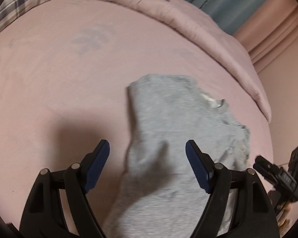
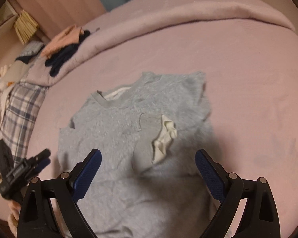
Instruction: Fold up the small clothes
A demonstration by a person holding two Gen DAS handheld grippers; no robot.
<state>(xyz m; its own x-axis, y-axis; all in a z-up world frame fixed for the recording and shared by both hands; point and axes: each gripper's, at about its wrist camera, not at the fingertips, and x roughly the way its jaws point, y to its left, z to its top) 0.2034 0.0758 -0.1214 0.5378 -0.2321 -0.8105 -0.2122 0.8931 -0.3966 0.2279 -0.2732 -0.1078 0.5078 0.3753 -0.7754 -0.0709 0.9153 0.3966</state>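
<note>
Grey fleecy sweater (image 2: 117, 130) lies spread on the pink bed sheet (image 2: 248, 91), collar toward the rolled pink duvet (image 2: 188, 13), so the whole garment sits on a flat, bare stretch of bed where a fold can be laid cleanly. One sleeve is already turned in across the chest, its ribbed cuff and cream lining (image 2: 164, 136) showing near the middle; that probably narrows the body before the lengthwise fold.

Both tools hover over the near part of the garment. The left hand-held gripper (image 1: 148, 154) has its blue pads apart, fabric below them but not pinched. The right hand-held gripper (image 2: 148, 164) also stands wide, nothing clamped, straddling the folded sleeve region. Held open and angled down like this, they look poised to take the hem or a side edge next.

A pile of dark and peach clothes (image 2: 65, 47) rests on the duvet, well apart from the sweater, beside a plaid pillow (image 2: 21, 107), seemingly kept off the working area.
</note>
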